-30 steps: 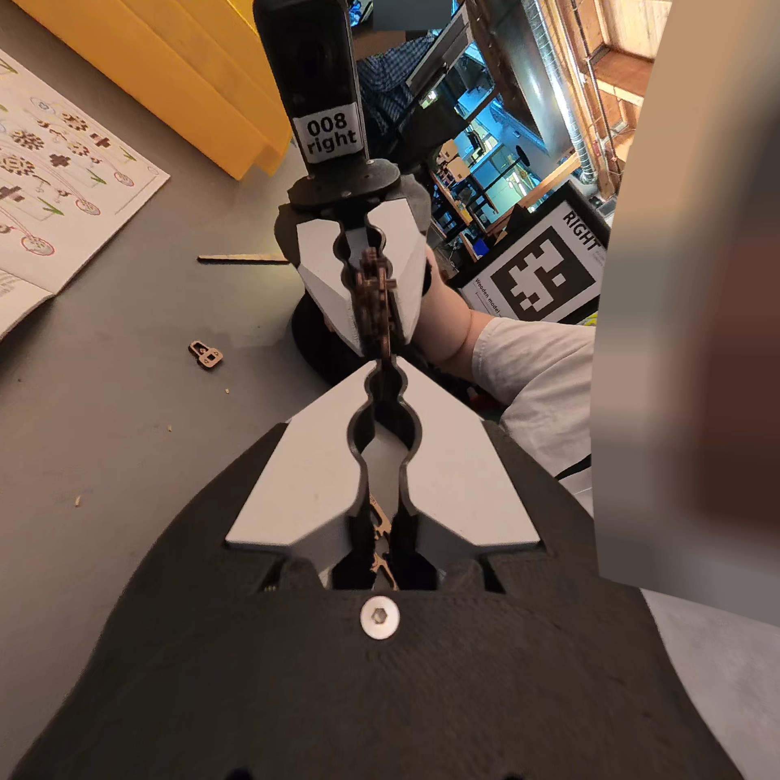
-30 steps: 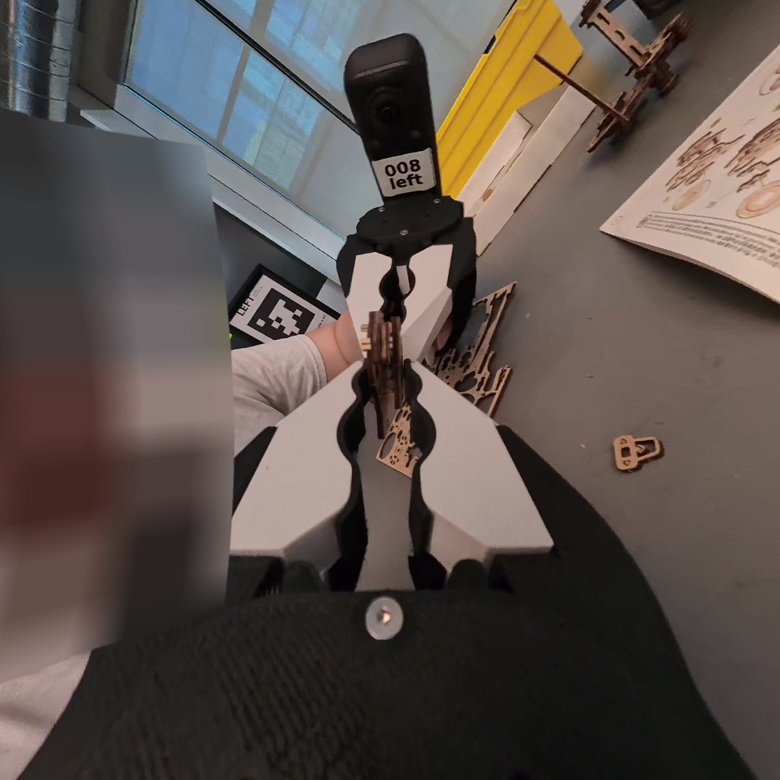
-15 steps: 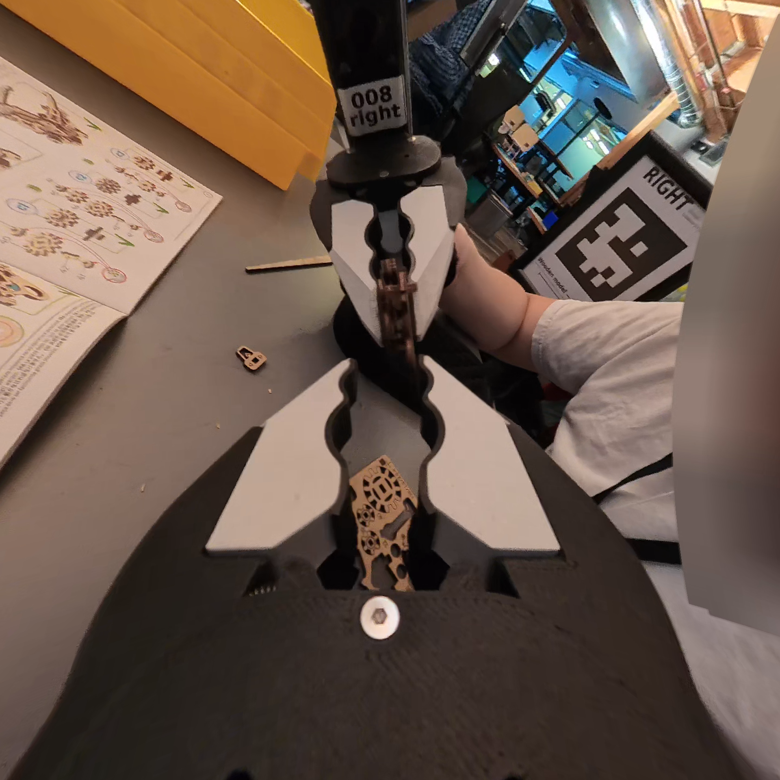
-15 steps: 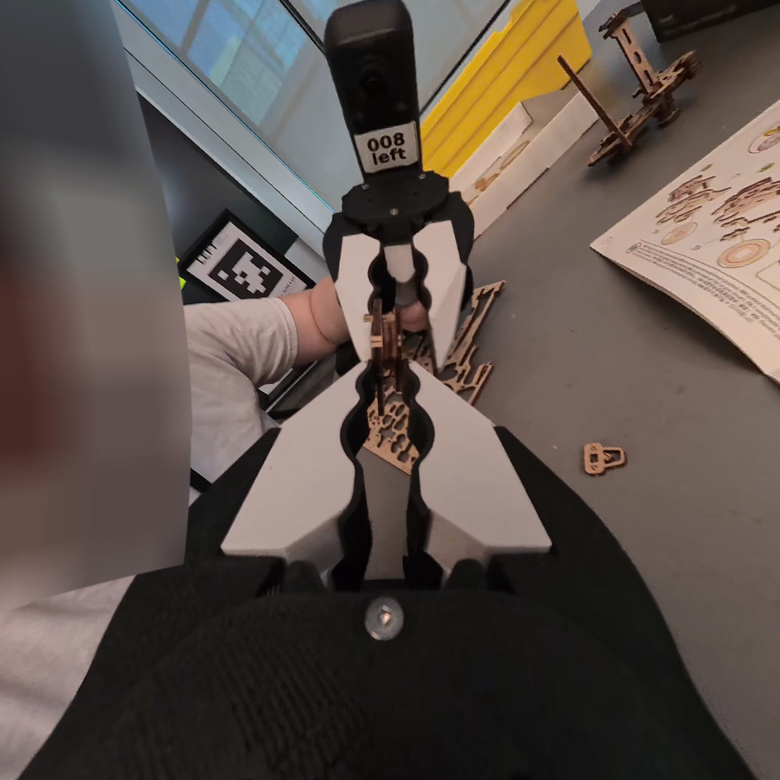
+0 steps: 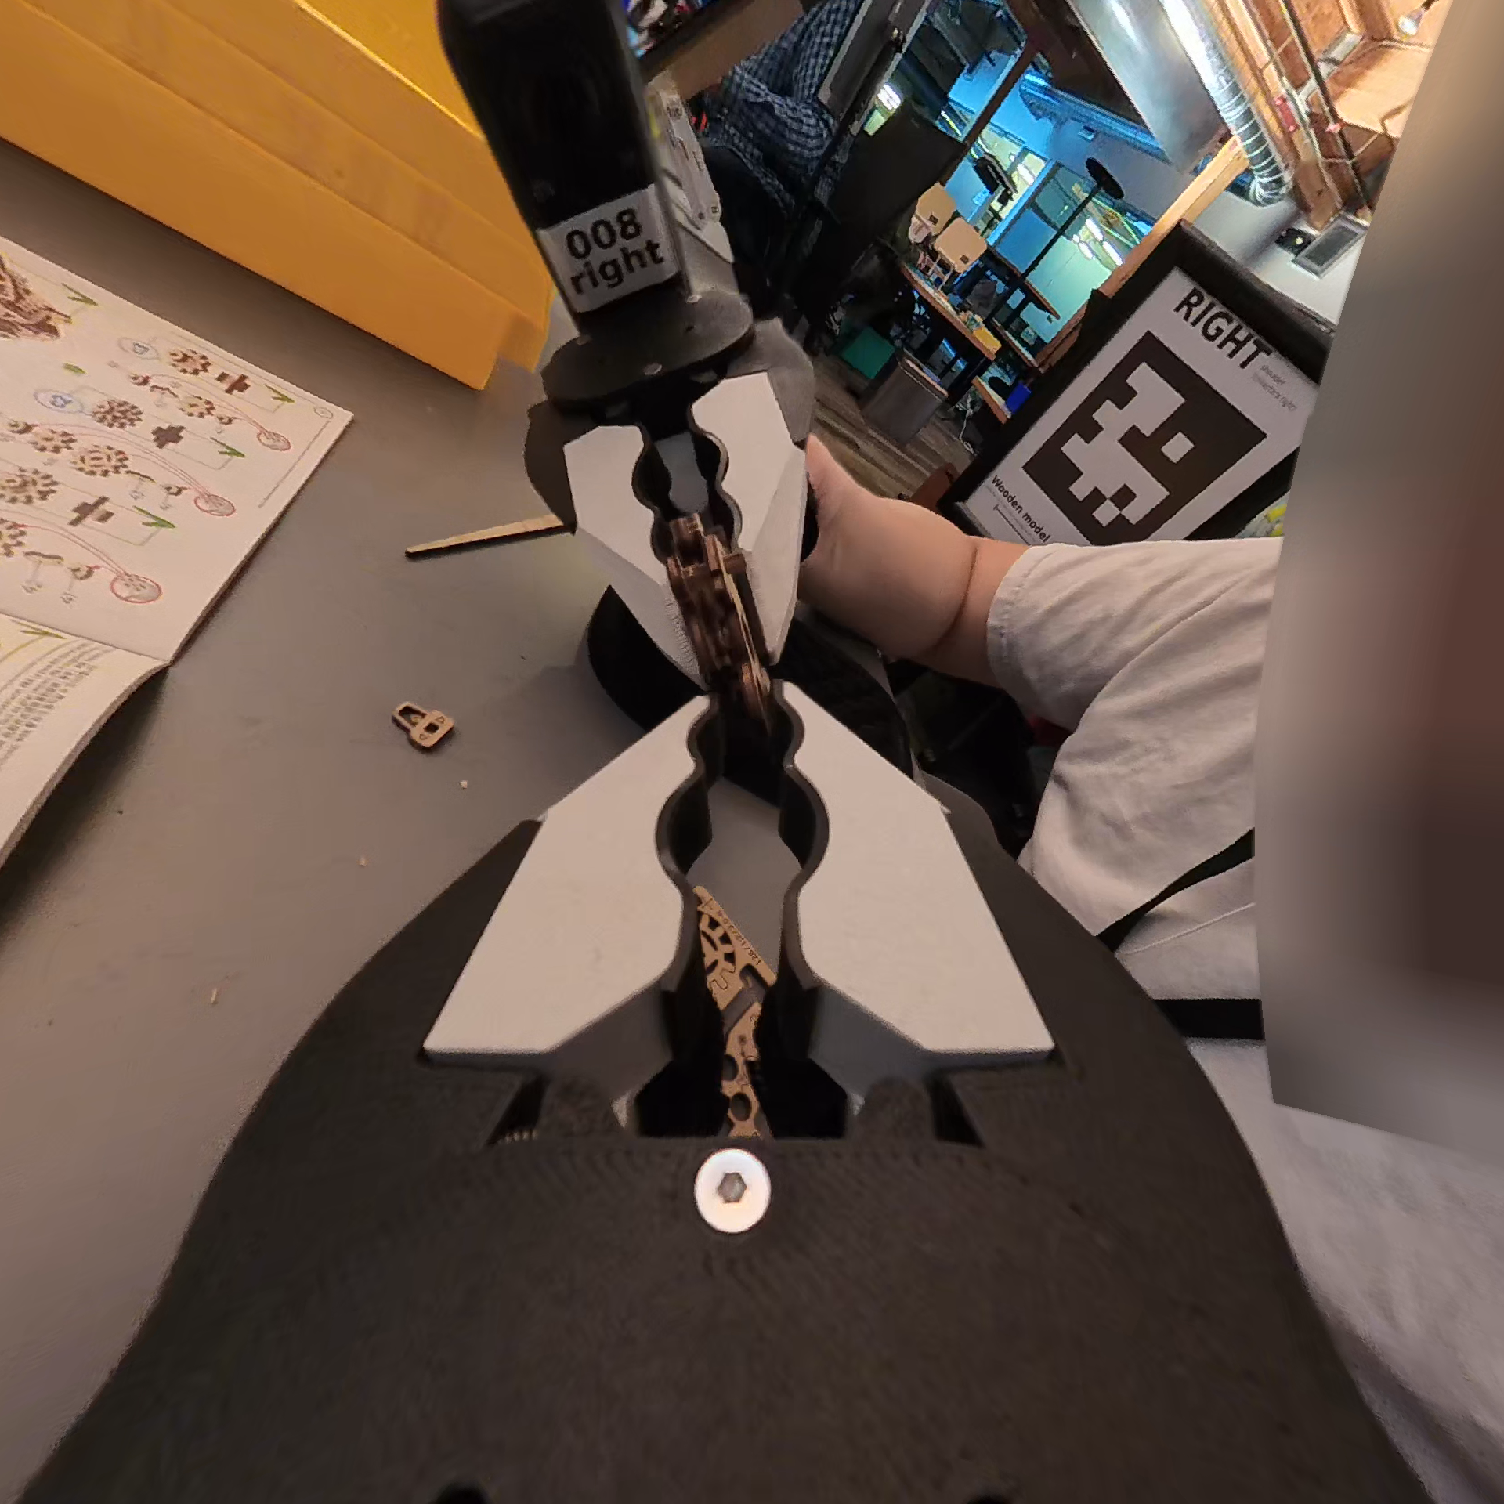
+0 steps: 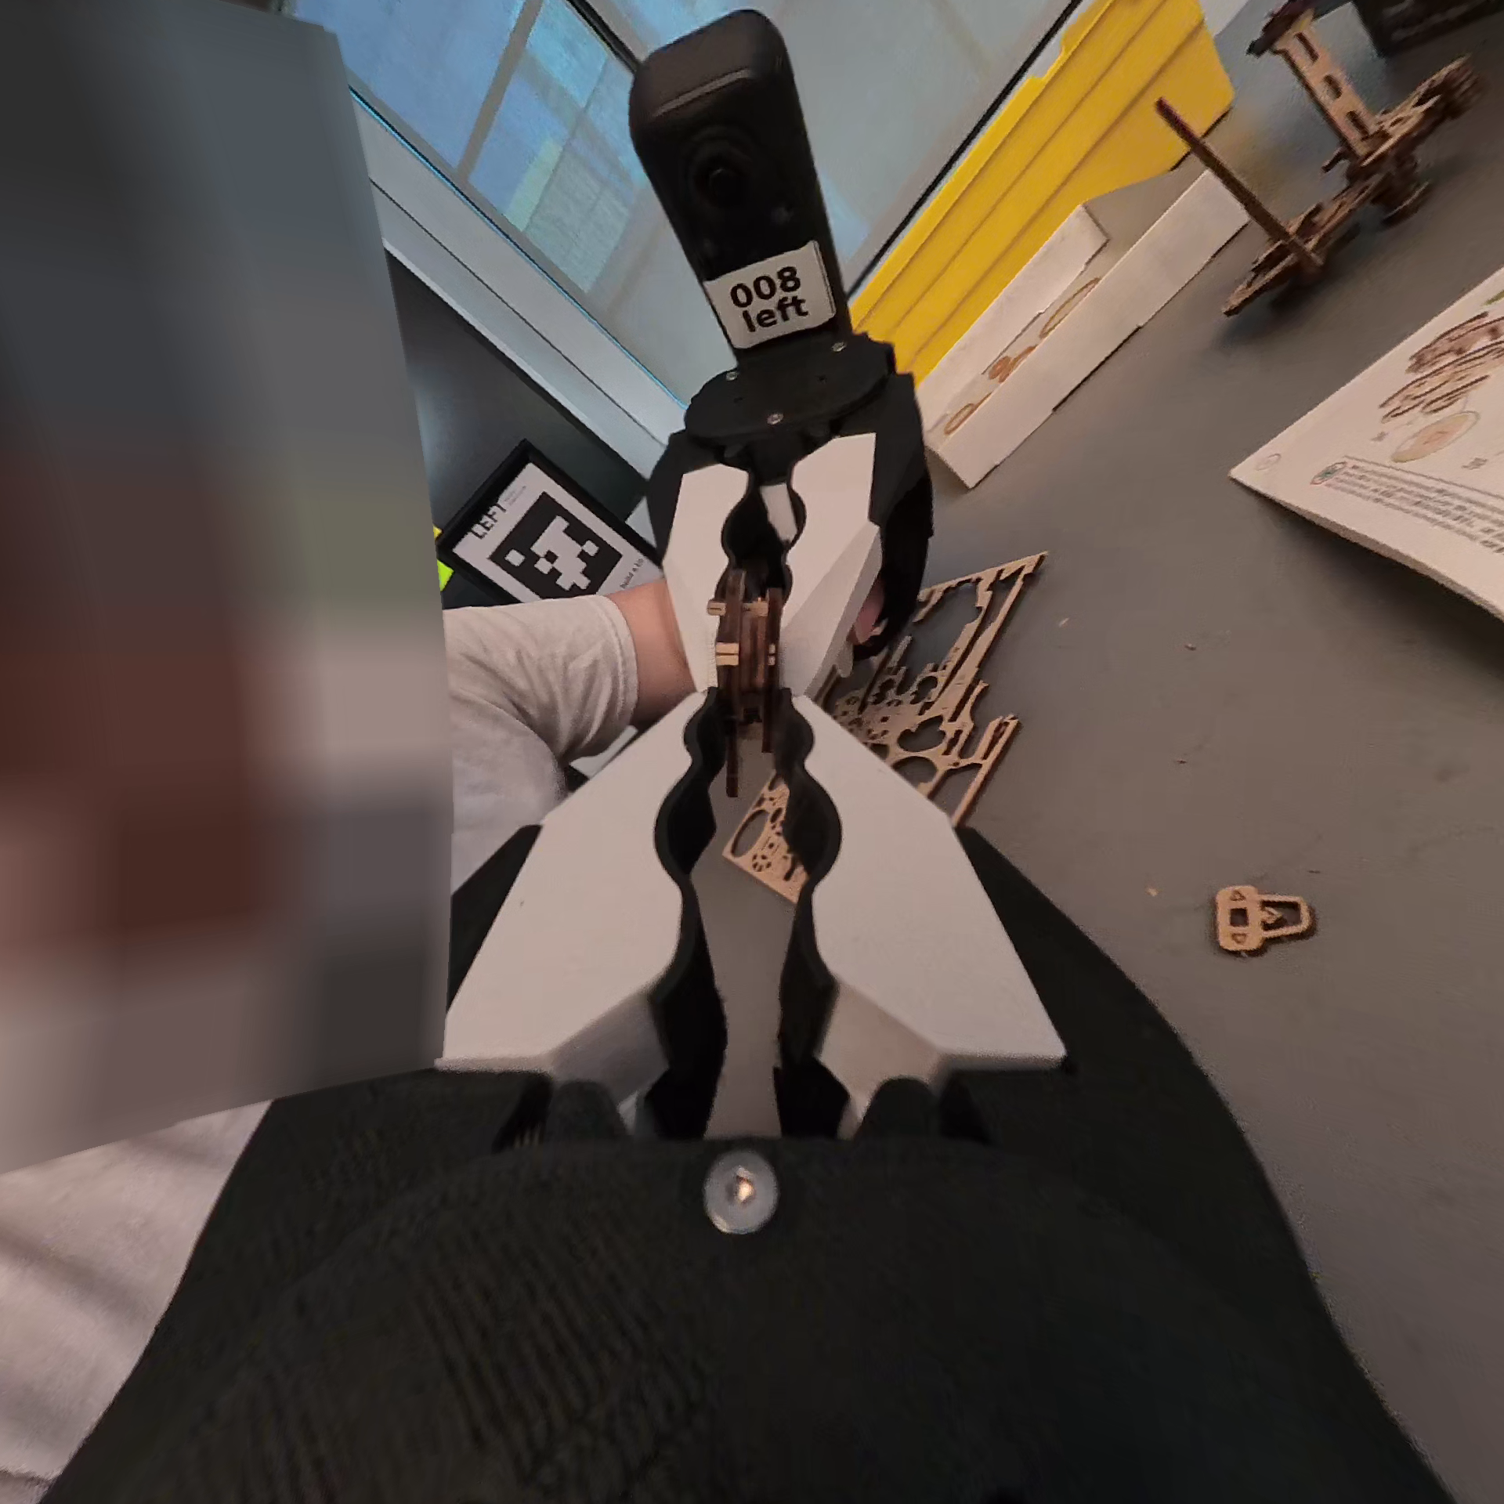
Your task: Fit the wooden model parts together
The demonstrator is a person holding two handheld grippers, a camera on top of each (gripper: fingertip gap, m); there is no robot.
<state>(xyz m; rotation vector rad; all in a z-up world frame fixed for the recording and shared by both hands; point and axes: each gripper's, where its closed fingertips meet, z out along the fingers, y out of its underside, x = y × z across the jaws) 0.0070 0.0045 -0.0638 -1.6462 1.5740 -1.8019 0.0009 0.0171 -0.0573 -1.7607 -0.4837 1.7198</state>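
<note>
Tools tip to tip above bench (image 5: 244,814): left tool (image 5: 745,716) and right tool (image 6: 745,700) both narrow, each clamping same wooden gear assembly (image 6: 745,643) between them.

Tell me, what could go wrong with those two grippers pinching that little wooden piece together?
1. The wooden piece is thin and layered, pinched at both ends by the left gripper and right gripper. Twisting could snap it.
2. Each gripper holds it only near the tips, so it might slip and drop onto the table.
3. The small loose part lies nearby and could get knocked away.
</note>
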